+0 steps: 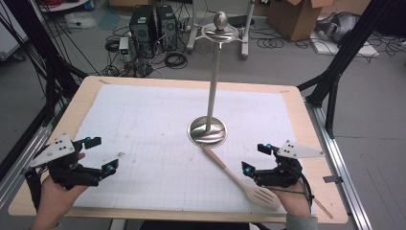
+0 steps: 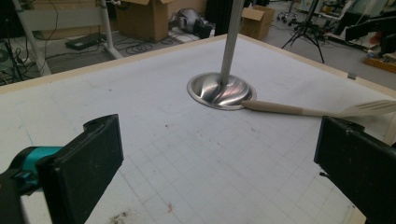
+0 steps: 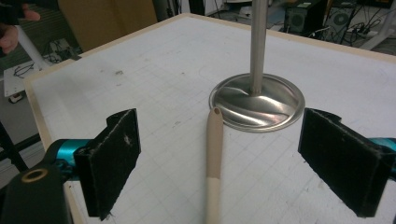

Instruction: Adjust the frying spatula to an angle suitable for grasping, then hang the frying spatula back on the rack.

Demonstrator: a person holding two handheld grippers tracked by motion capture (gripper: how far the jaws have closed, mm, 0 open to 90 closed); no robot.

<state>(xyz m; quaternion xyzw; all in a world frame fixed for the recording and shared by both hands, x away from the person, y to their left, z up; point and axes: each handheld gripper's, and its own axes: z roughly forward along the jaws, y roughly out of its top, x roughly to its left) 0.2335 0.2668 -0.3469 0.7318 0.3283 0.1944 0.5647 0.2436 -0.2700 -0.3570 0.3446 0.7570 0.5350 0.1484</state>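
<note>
Spatula (image 1: 239,178) lies flat on the white grid sheet (image 1: 158,129) that covers the counter (image 1: 86,91), its handle tip touching the rim of the steel stand's (image 1: 210,96) round base and its slotted blade ending near the counter's front edge, just beside the right hand. The stand is upright at mid-counter, a thin pole topped by a ring and a ball. Both forearms come in from the bottom of the high view, one at each front corner. The left hand (image 1: 55,194) holds the left tool (image 1: 100,154) low over the sheet, pointing toward the centre, with its jaws spread wide and nothing between them; in the left gripper view the sheet, the base and the spatula (image 2: 317,109) lie ahead of the black pads (image 2: 93,163). The right hand (image 1: 294,199) holds the right tool (image 1: 254,158) likewise, aimed inward to the left, jaws wide apart and empty. In the right gripper view the spatula (image 3: 214,158) handle runs up between the two pads (image 3: 116,158) toward the base (image 3: 257,105), touching neither pad. Each tool carries a grey three-cornered plate on top.
</note>
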